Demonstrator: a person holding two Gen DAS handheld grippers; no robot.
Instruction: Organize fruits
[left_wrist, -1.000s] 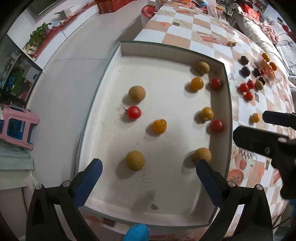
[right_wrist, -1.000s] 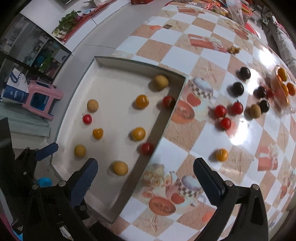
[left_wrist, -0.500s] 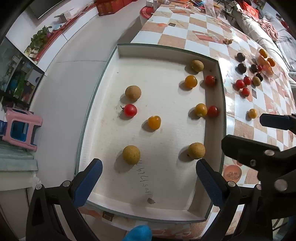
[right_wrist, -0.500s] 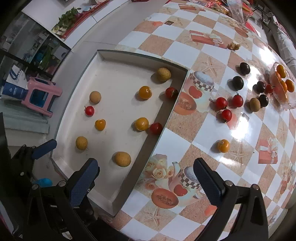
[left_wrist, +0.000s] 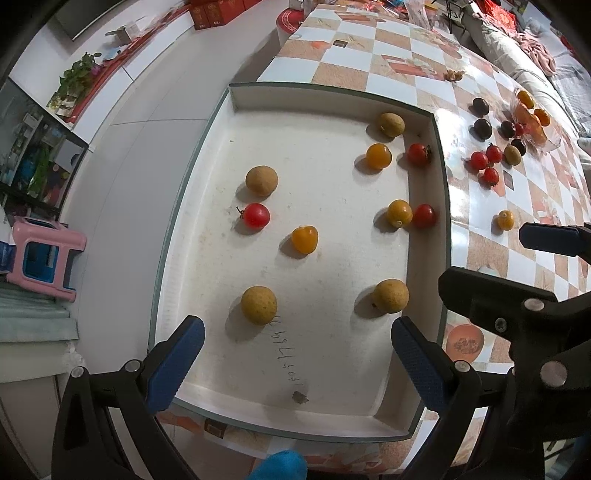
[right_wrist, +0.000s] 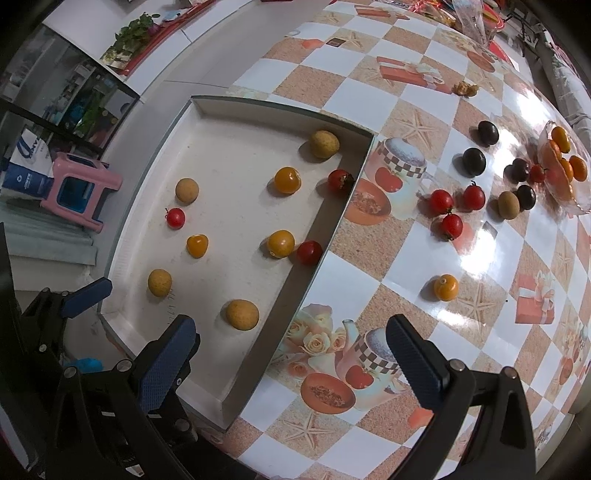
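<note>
Hovering over a shallow white tray at the table's near-left edge, the left gripper hangs with jaws spread wide and empty; brown, orange and red fruits sit inside in loose rows. To its right, the right gripper is likewise agape, holding nothing, above the checked cloth. A lone orange fruit lies loose at about one o'clock from its jaws, nearer this hand than the left, with red tomatoes and dark fruit farther off toward a glass dish
</note>
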